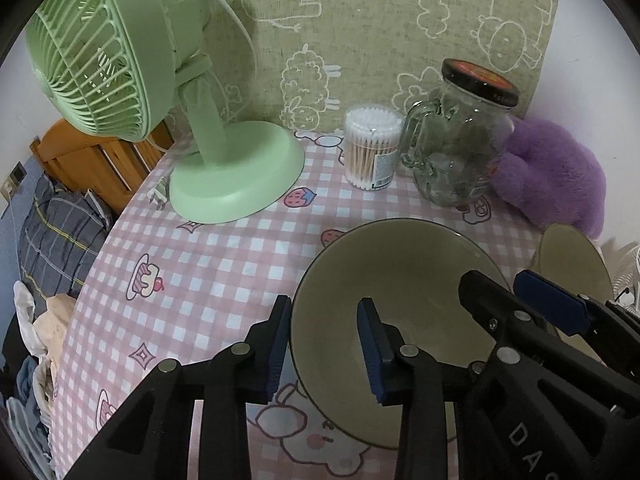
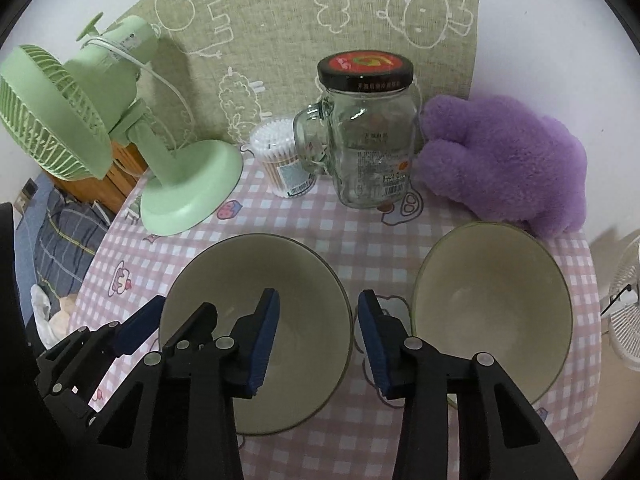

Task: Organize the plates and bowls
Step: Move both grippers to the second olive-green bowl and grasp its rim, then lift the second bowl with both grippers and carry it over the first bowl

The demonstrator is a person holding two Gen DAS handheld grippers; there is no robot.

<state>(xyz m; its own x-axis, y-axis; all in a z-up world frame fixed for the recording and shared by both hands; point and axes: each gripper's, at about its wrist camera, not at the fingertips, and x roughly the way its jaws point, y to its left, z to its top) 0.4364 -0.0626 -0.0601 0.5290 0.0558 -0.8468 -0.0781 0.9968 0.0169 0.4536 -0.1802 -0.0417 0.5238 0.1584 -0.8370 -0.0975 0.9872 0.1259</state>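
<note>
Both hand-held grippers (image 1: 325, 344) (image 2: 318, 334) astride left bowl (image 2: 256, 320) rim

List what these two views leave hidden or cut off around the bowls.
- Left wrist view: right bowl mostly hidden behind the right gripper.
- Left wrist view: left bowl, near rim covered by the left gripper.
- Right wrist view: right bowl's near rim behind the right gripper's fingers.

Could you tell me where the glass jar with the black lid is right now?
In the right wrist view the glass jar stands upright at the table's back, between the cotton swab tub and the purple plush toy.
</note>
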